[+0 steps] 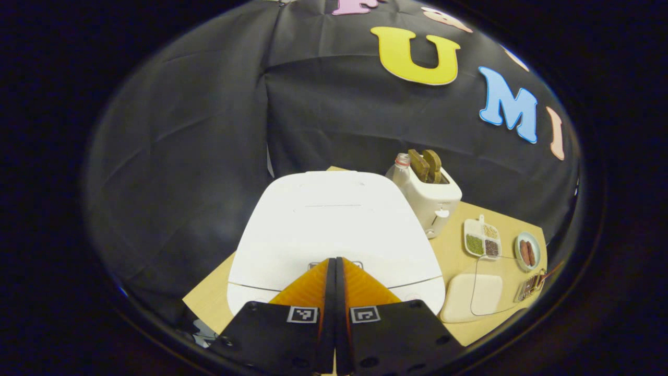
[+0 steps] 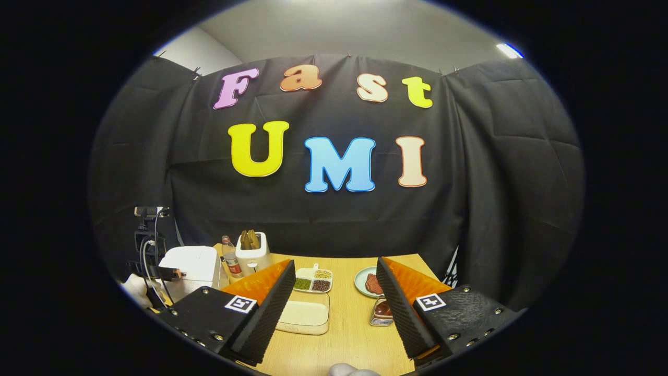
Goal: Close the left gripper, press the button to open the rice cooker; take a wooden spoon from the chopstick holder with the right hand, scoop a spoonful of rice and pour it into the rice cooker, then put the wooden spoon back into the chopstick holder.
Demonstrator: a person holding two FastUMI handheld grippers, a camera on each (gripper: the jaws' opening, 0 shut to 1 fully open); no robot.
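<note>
In the left gripper view the white rice cooker (image 1: 334,219) stands right in front of me with its lid down. My left gripper (image 1: 334,261) is shut with nothing between its fingers, its tips at the button panel (image 1: 357,264) on the lid's front edge. A divided white dish (image 1: 482,237) of green, dark and pale grains lies to the right. In the right gripper view my right gripper (image 2: 334,305) hangs open and holds nothing above the wooden table (image 2: 349,339). The rice cooker (image 2: 190,263) is far to its left, where a hand (image 2: 136,287) holds the left gripper (image 2: 169,272) against it.
A white toaster (image 1: 430,201) with bread and a bottle (image 1: 401,163) stand behind the cooker. A clear-lidded box (image 1: 472,295), a plate of sausages (image 1: 527,251) and a small dark rack (image 1: 531,285) lie at the right. A camera on a stand (image 2: 148,211) rises at far left.
</note>
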